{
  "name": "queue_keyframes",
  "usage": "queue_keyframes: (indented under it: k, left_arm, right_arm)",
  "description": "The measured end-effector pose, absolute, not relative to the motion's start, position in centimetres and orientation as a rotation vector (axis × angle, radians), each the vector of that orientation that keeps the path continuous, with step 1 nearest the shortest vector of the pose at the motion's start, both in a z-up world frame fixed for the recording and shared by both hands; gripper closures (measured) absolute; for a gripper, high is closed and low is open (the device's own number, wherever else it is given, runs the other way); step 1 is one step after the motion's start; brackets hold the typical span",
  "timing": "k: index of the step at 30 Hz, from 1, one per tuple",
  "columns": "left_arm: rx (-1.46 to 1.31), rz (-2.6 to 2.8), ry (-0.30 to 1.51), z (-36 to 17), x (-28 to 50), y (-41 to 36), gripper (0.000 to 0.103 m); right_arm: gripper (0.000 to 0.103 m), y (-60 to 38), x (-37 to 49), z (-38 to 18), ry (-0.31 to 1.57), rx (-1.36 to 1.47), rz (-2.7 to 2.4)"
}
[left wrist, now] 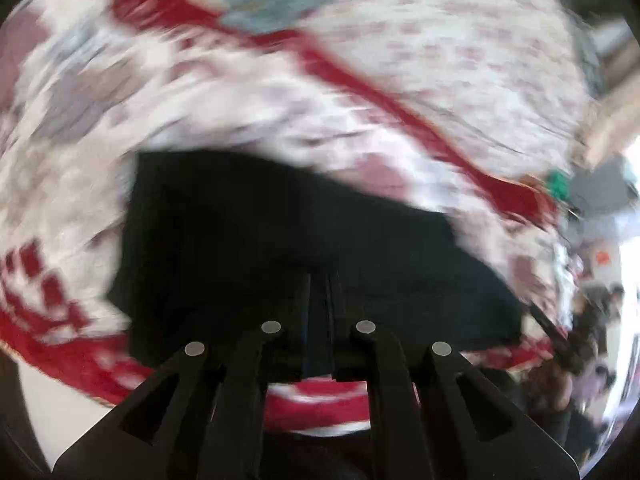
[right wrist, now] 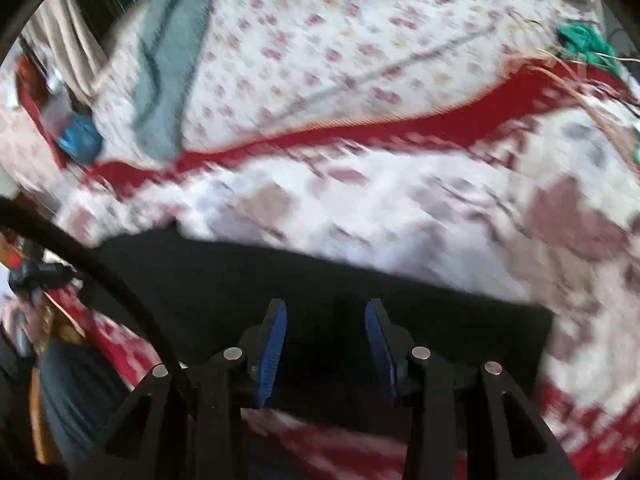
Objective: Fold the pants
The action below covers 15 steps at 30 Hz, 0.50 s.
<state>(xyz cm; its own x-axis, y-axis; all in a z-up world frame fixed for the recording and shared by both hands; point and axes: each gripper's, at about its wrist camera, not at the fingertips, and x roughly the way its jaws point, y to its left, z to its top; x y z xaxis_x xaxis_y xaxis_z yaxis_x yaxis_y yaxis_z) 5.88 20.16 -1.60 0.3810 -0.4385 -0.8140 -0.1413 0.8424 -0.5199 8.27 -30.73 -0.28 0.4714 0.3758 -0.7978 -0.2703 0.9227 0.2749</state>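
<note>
Flowered white bedding [right wrist: 360, 60] with a red border [right wrist: 400, 128] covers the bed, and a grey towel [right wrist: 172, 60] lies far back. Black pants [left wrist: 280, 240] lie folded near the front edge. Left gripper [left wrist: 319, 320] fingers press together over them; right gripper [right wrist: 326, 344] fingers stand spread above them, holding nothing.

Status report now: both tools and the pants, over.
Left tool shut on black pants. Right tool open, over the pants, not gripping. Grey cloth lies apart on the bedsheet.

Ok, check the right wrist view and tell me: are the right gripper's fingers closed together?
No, the right gripper is open, its two blue pads standing apart over the black pants.
</note>
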Motion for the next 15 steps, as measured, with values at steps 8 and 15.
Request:
queue_keyframes:
  k: [8, 15]
  left_arm:
    - [-0.432, -0.384, 1.376, -5.4, 8.7, 6.1, 0.079]
    - [-0.375, -0.347, 1.429, -7.4, 7.6, 5.4, 0.08]
  right_arm:
    - [0.058, -24.0, 8.1, -4.7, 1.169, -0.118, 0.51]
    - [0.058, -25.6, 8.0, -3.6, 1.22, -0.096, 0.508]
